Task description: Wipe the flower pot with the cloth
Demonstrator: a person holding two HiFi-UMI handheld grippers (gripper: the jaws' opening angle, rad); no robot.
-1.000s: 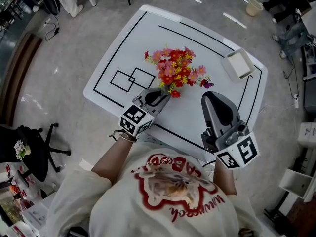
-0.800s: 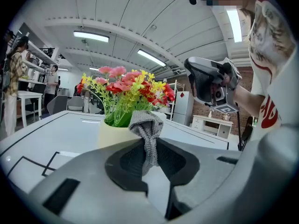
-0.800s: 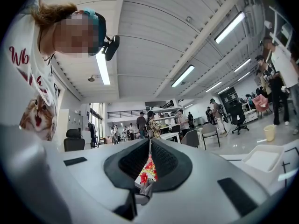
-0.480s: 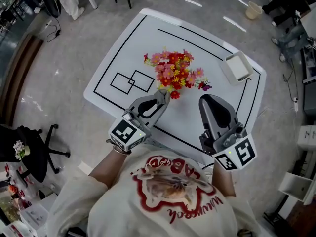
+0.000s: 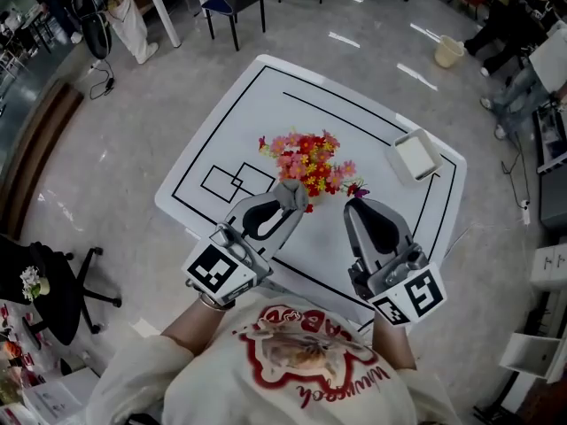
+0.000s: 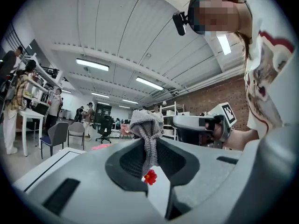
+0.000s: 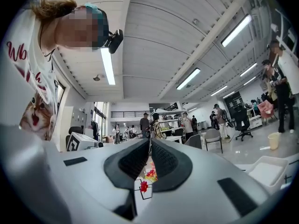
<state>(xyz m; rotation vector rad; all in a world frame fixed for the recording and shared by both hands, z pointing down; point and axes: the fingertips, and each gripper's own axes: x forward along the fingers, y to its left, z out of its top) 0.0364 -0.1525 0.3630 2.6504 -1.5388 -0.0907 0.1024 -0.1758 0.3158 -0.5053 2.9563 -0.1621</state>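
Left gripper (image 5: 294,193): clamped on one grey knitted cloth (image 6: 146,125). Only the left gripper view shows this; from the head view the cloth cannot be made out. Seen from above, its tip is at the near edge of the flower pot (image 5: 306,159), of which only the red, pink and yellow blooms show. Right gripper (image 5: 353,204): jaws closed together, nothing between them, just right of the flower pot's near side. One white tray (image 5: 415,155) lies well right of the flower pot. Count: two grippers, one cloth, one flower pot, one tray, one table (image 5: 221,113).
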